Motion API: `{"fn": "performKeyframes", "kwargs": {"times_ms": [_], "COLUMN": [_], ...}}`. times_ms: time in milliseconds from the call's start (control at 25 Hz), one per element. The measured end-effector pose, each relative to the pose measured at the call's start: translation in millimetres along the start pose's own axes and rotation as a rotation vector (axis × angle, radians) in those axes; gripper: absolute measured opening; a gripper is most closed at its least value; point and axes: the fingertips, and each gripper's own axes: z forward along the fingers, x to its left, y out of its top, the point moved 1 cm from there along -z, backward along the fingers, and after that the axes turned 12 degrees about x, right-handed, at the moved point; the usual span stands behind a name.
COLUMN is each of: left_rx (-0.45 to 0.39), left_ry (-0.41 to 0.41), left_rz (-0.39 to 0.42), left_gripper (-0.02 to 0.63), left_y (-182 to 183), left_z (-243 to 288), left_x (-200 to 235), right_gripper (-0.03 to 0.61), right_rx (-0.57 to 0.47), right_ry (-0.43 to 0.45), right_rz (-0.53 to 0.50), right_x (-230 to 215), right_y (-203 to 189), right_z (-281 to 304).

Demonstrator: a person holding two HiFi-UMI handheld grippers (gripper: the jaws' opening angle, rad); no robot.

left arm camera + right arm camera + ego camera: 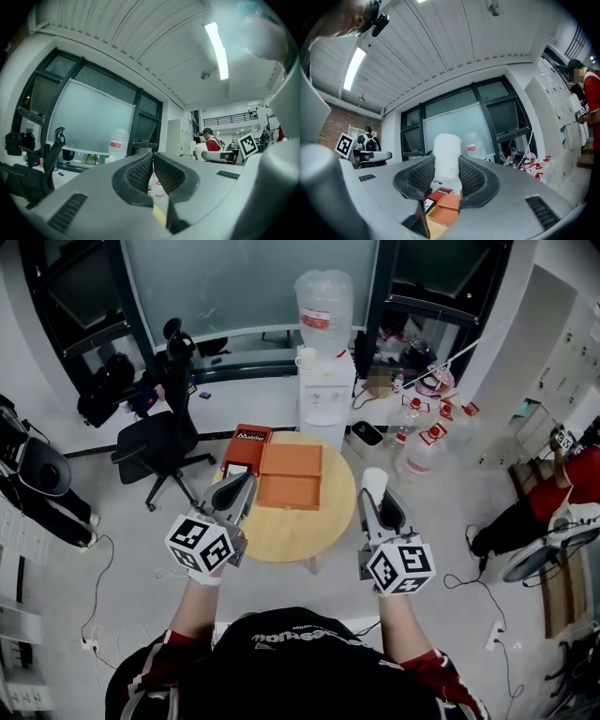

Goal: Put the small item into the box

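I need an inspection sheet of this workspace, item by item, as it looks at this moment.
Surface: round wooden table, holding the box.
Job's things: open orange box on table; white item in right tongs.
Clutter: water bottles on floor beyond table.
Grippers: left tongs shut, empty; right tongs shut on the white item.
Cables: cables loose on floor, both sides.
Surroundings: office chair, water dispenser, person in red at right.
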Motion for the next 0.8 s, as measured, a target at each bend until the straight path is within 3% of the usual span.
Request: {"fn": "performKeyframes", "kwargs": {"times_ms": [560,800], "left_rx": [0.028,0.025], "left_ry": [-0.017,-0.063], "left_rz": [0.015,0.022], "left_gripper": [0.023,0.023], "left_y": [-0.6,1.1], "left_z": [7.8,19.2], "left_x": [-1.6,19.4], "right_gripper": [0.173,0.173], "right_rx": [0.017,0.010], "right_ry": [0.007,-0.046], "right_rz": [0.046,0.044], "right_x": [-6.0,-2.7], "right_y": [-9.0,-4.6], "right_z": [7.7,19.5]}}
